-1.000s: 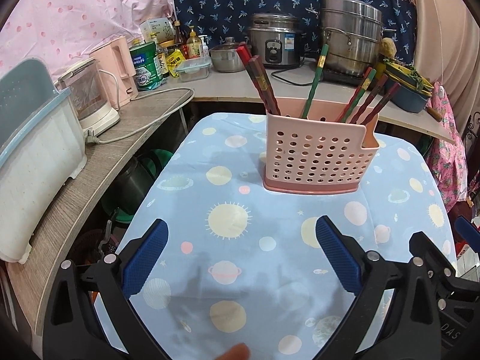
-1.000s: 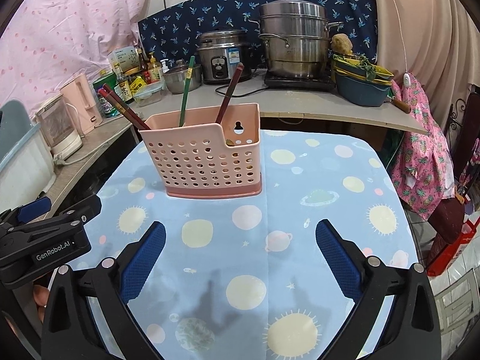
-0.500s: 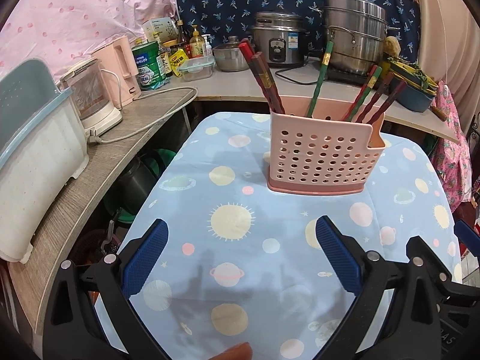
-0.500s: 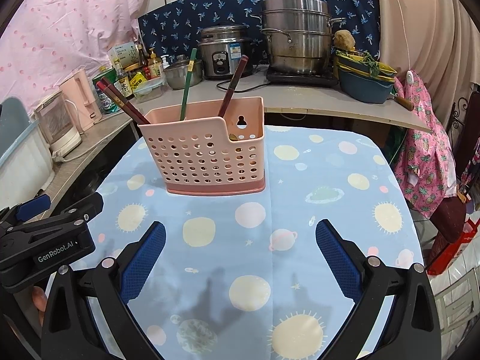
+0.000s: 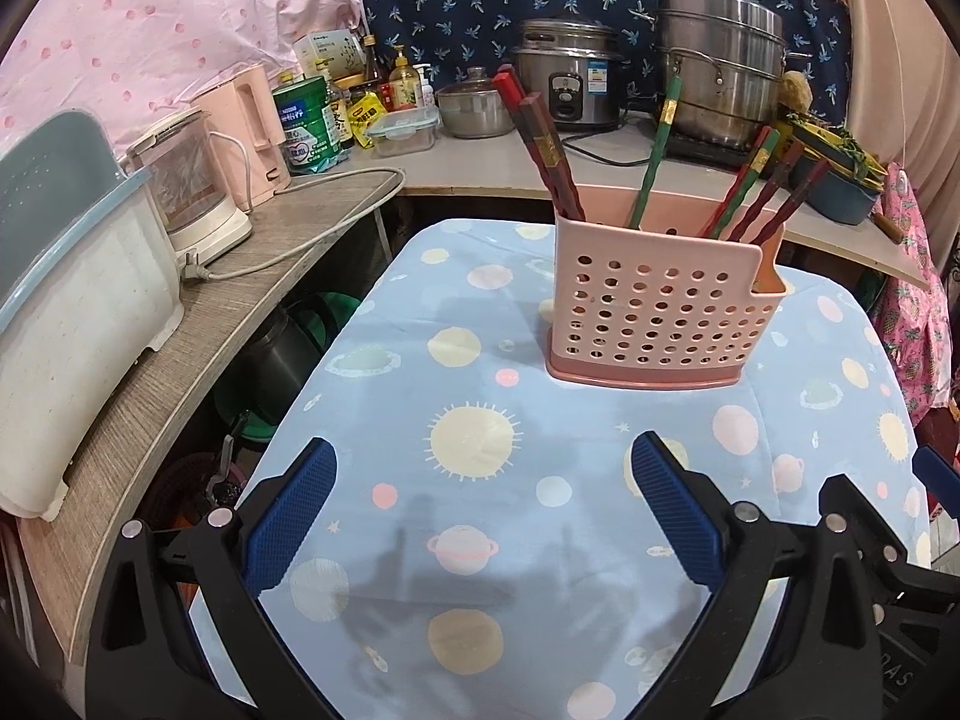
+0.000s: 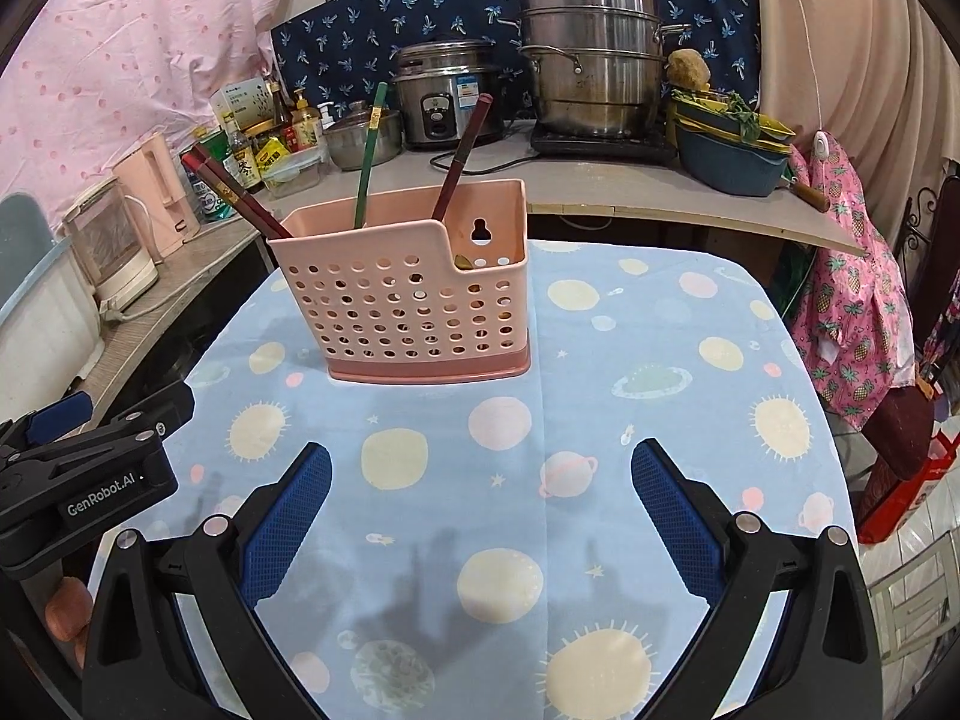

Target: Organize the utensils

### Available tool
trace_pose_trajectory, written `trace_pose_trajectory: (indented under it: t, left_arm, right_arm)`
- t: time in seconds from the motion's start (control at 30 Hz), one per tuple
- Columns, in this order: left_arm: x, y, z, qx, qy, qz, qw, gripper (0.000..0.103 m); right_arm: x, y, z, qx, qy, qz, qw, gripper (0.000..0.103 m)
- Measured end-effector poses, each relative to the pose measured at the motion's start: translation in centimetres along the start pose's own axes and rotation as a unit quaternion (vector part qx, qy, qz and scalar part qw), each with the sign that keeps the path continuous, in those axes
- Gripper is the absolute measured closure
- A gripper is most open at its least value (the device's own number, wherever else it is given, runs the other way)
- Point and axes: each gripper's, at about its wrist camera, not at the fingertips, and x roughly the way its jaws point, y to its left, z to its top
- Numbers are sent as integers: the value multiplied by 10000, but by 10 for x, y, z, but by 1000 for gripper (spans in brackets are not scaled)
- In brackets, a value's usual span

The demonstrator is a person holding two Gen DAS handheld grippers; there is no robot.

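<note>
A pink perforated utensil holder (image 5: 660, 312) (image 6: 402, 306) stands upright on the blue planet-print tablecloth (image 5: 480, 450) (image 6: 600, 420). Several red and green chopsticks (image 5: 660, 150) (image 6: 369, 150) lean inside it. My left gripper (image 5: 480, 492) hangs open above the cloth, short of the holder, with nothing between its fingers. My right gripper (image 6: 480, 492) is also open and empty, a little in front of the holder. The left gripper's black body (image 6: 84, 480) shows at the lower left of the right wrist view.
A curved counter (image 5: 180, 360) runs left and behind, carrying a white bin (image 5: 66, 330), kettles (image 5: 198, 186), jars, a rice cooker (image 6: 450, 96) and a steel steamer pot (image 6: 594, 66). A blue bowl stack (image 6: 732, 150) sits at right. Pink cloth (image 6: 852, 312) hangs beyond the table's right edge.
Both grippers have drawn slightly back and up from the holder; the view has shifted a little. Both stay open and empty.
</note>
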Motion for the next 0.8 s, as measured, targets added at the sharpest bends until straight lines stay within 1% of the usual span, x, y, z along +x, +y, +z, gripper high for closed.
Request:
trace_pose_trajectory:
  t: [0.3, 0.8]
  left_arm:
    - [2, -2, -2, 97, 35, -49, 9999, 9]
    - [5, -1, -3, 123, 90, -75, 9999, 9]
  right_arm:
    - [2, -1, 0, 21, 22, -16, 10000, 6]
    - [3, -2, 0, 23, 31, -12, 10000, 6]
